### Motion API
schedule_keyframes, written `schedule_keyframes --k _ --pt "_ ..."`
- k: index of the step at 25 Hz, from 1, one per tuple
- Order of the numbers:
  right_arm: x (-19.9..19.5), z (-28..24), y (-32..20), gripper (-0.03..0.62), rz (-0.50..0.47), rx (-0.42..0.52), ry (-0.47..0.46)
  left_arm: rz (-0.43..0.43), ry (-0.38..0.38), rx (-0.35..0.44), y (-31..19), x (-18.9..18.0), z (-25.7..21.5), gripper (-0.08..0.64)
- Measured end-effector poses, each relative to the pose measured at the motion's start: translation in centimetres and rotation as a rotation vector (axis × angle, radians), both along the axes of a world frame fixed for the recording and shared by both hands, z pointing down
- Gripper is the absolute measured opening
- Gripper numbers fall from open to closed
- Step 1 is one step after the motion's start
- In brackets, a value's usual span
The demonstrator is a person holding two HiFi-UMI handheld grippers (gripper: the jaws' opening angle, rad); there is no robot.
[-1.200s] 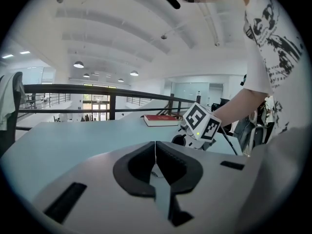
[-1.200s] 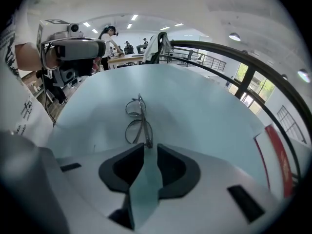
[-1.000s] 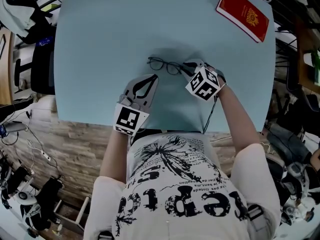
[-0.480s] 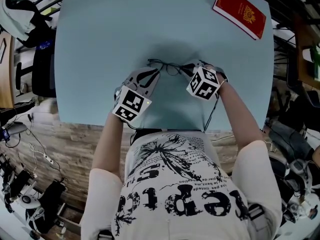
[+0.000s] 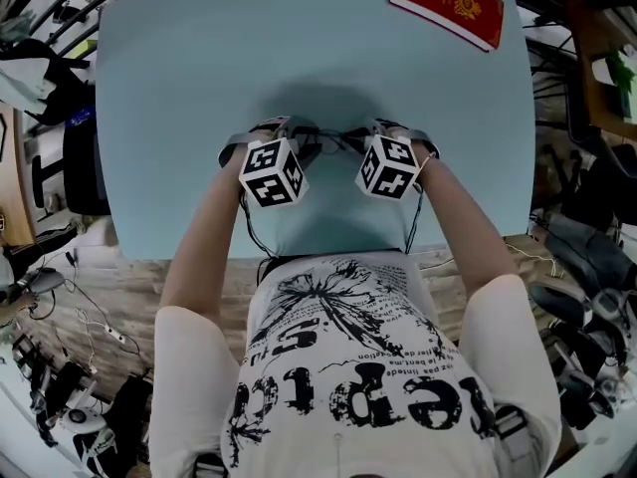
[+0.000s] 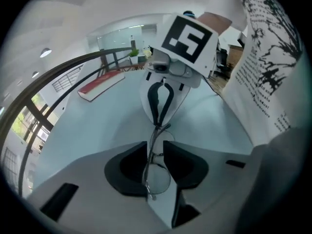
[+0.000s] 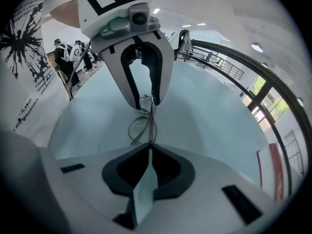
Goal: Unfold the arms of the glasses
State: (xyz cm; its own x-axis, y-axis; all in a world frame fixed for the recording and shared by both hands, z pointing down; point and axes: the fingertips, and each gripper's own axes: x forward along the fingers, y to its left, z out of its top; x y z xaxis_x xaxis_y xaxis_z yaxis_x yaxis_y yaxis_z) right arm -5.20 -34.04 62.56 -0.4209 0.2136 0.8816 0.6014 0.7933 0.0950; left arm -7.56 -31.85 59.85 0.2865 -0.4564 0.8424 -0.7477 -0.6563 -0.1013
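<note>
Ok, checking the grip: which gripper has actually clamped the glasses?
The right gripper: its jaws have just been closing and pinch the glasses; the left gripper stands open around a lens.

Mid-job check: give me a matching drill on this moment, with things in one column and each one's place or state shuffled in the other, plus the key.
Things:
1. glasses
2. red book
3. left gripper
4. right gripper

Places or states:
A. lies at the far right corner of the table
B. jaws apart, a lens between them
C. jaw tips pinched on one end of the frame
D. spans from one gripper to the other

Pairs: 1-D, 2-A, 3-B, 4-C.

Note: the right gripper's jaws have just been closing, with the frame's end between them.
</note>
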Motion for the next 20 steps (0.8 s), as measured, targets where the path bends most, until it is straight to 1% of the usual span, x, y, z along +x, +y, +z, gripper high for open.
schedule_keyframes --k 2,4,6,8,11,16,18,20 --pt "0.2 0.0 -0.1 0.032 0.004 0.0 -0.002 0.077 -0.049 -0.035 -0.3 0.4 0.8 0.115" --pt "0.4 0.1 -0.1 0.032 0.005 -0.002 0.0 0.125 -0.073 -0.061 -0.6 0.8 1.3 0.114" --pt "0.6 0.0 0.0 0.032 -0.001 0.001 0.002 0.15 -0.088 -0.068 -0.9 1.1 1.4 0.108" --pt "0.8 0.0 0.0 0.032 -0.01 0.007 0.006 0.17 -0.102 -0.068 -1.1 1.2 1.4 0.077" --pt "1.1 0.1 -0.1 0.032 -0.014 0.009 0.012 0.201 -0.117 -0.077 -1.1 1.6 1.6 0.055" --pt "1.2 0.2 -0.3 0.032 -0.015 0.008 0.017 0.211 -0.117 -0.066 -1.3 1.9 1.8 0.037" --pt "1.4 0.2 -0.3 0.032 -0.011 0.005 0.021 0.211 -0.098 -0.056 -1.3 2.0 1.7 0.035" --pt "1.5 0.3 -0.3 0.032 -0.008 0.004 0.028 0.201 -0.062 -0.043 -1.2 2.1 1.5 0.034"
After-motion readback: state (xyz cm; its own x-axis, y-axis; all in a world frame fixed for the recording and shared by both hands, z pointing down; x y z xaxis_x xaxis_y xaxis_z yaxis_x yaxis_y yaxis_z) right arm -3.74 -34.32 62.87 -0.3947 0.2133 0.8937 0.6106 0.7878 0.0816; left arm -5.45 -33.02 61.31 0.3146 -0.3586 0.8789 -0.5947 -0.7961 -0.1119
